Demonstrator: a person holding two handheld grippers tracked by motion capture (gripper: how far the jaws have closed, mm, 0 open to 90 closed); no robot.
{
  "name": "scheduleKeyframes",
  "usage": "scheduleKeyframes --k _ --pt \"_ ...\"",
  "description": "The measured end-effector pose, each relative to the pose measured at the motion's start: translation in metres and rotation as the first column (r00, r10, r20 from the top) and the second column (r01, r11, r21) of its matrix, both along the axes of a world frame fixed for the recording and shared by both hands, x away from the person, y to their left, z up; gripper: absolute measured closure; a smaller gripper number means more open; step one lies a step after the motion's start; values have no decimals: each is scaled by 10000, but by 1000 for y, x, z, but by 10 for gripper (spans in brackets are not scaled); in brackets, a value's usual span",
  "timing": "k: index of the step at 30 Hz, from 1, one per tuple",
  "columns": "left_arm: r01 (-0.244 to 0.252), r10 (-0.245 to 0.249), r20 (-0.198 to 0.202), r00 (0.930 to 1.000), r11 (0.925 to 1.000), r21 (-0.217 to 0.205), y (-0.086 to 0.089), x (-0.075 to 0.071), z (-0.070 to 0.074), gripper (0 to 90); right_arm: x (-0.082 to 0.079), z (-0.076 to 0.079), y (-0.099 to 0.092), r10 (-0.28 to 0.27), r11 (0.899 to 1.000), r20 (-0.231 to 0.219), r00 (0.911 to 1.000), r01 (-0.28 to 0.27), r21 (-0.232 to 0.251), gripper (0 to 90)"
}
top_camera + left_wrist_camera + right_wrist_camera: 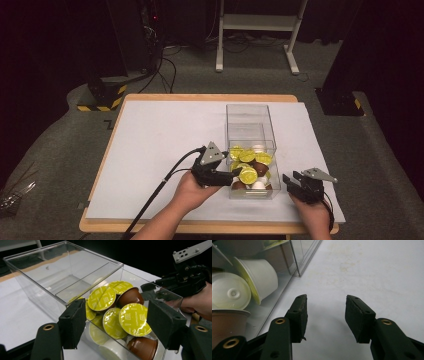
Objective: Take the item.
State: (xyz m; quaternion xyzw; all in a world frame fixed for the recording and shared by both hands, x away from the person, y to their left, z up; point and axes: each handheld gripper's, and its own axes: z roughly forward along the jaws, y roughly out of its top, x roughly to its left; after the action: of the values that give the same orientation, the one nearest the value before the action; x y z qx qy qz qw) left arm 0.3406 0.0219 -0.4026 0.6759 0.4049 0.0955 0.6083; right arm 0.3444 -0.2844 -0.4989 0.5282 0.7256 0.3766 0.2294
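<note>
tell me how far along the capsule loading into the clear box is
Done: the clear plastic box already holds a pile of yellow-lidded coffee capsules at its near end. In hand: nothing; the left gripper stands open at the box's near-left wall, the right gripper open over the white sheet. Left: no loose capsules show outside.

I see a clear box (250,150) on the white sheet (165,150), and its near end is full of yellow, brown and white coffee pods (248,167). My left gripper (231,176) is right up against the box's left side by the pods. My right gripper (289,181) sits just right of the box, not touching it.
</note>
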Motion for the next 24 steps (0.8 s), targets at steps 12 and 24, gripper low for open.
scheduleKeyframes --k 12,24 --pt "392 -384 -182 9991 9983 421 -24 -1 -18 305 0 0 0 -36 10000 9 10000 36 29 527" --pt "603 -581 -280 9979 9945 851 -41 -2 -32 299 0 0 -1 -63 10000 15 10000 63 37 528"
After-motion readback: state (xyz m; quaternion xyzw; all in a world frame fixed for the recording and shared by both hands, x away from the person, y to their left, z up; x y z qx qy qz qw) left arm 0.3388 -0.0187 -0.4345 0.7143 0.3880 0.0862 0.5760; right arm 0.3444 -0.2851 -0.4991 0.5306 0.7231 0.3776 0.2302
